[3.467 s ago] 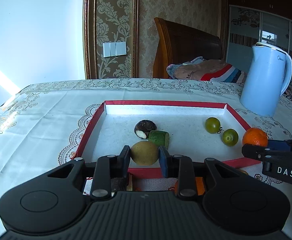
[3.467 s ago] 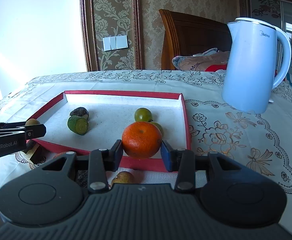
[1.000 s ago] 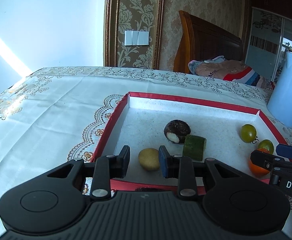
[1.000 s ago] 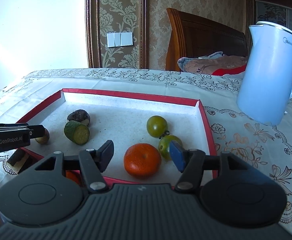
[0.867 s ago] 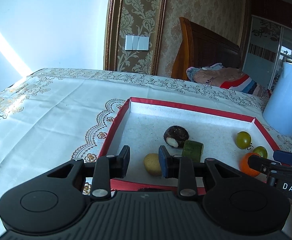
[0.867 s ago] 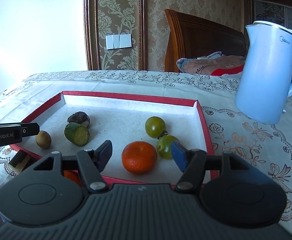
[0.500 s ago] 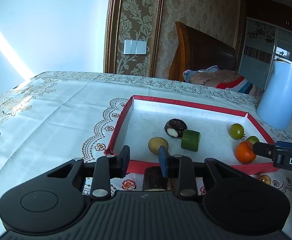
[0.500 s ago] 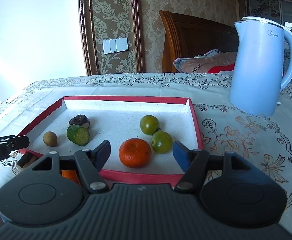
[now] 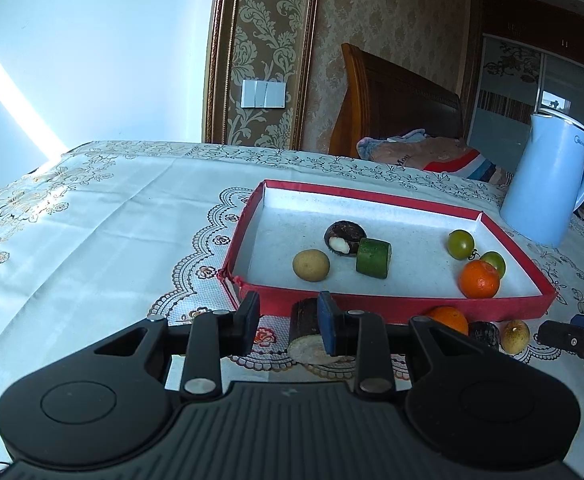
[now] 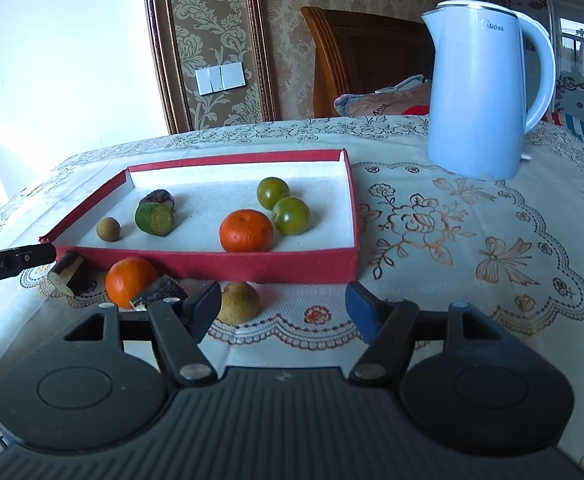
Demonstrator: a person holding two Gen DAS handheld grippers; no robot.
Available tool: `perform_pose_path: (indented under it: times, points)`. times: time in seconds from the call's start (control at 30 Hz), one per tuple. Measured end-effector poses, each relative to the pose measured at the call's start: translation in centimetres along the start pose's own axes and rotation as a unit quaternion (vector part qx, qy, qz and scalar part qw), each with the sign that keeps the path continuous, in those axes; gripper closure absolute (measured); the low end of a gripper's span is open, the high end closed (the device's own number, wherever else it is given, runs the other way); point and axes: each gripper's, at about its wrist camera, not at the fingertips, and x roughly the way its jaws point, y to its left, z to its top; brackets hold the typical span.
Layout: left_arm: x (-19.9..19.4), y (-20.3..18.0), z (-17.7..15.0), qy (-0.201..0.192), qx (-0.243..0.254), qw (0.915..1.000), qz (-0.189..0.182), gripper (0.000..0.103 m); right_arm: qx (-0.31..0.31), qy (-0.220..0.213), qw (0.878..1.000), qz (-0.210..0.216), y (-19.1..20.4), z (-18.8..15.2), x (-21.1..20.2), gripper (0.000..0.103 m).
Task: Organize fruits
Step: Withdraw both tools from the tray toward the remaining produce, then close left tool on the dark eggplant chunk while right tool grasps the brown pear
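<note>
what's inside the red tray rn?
The shallow red tray holds an orange mandarin, two green round fruits, a green cut chunk, a dark brown fruit and a small tan fruit. The tray's near wall hides nothing obvious.

A pale blue electric kettle (image 10: 487,92) is set upright on a white tablecloth (image 9: 92,216) printed with gold and brown flowers and lace-like borders. Behind the table, a dark wooden headboard (image 9: 399,108) is seen, with a folded striped blanket (image 9: 439,158) laid at its foot. A white switch panel (image 9: 263,94) is mounted on a wall covered with ornate damask wallpaper (image 10: 220,12), framed by brown moulding. Wardrobe doors with patterned panels (image 9: 531,92) are visible at the far right.
</note>
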Motion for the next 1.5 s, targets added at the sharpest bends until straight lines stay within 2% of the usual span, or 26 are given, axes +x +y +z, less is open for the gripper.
perform_pose_path:
  times: [0.4,0.47,0.73,0.83,0.9,1.03,1.5]
  points:
    - [-0.1,-1.0,-0.5,-0.008,0.033,0.9994,-0.001,0.073,0.004,0.009,1.000,-0.002,0.1,-0.4,0.5,0.036]
    - [0.3,-1.3,-0.6,0.000,0.038,0.9993,0.006,0.073,0.007,0.008,1.000,-0.001,0.0,-0.4,0.5,0.036]
    - [0.8,-1.9,-0.9,0.018,0.049,0.9986,-0.007,0.072,0.008,0.007,1.000,0.001,0.0,-0.5,0.5,0.036]
    - [1.2,-2.4,-0.9,0.019,0.057,0.9982,0.001,0.071,0.008,0.008,1.000,0.001,0.0,-0.5,0.5,0.036]
    - [1.8,-2.4,-0.8,0.032,0.054,0.9980,-0.001,0.065,0.006,0.010,1.000,0.001,0.1,-0.6,0.5,0.036]
    - [3.1,-1.8,-0.6,0.063,0.032,0.9975,-0.005,0.064,0.003,0.010,1.000,-0.001,0.2,-0.6,0.6,0.036]
    - [3.8,-1.4,-0.4,0.066,0.026,0.9975,-0.007,0.066,0.006,0.009,1.000,-0.005,0.1,-0.7,0.7,0.036]
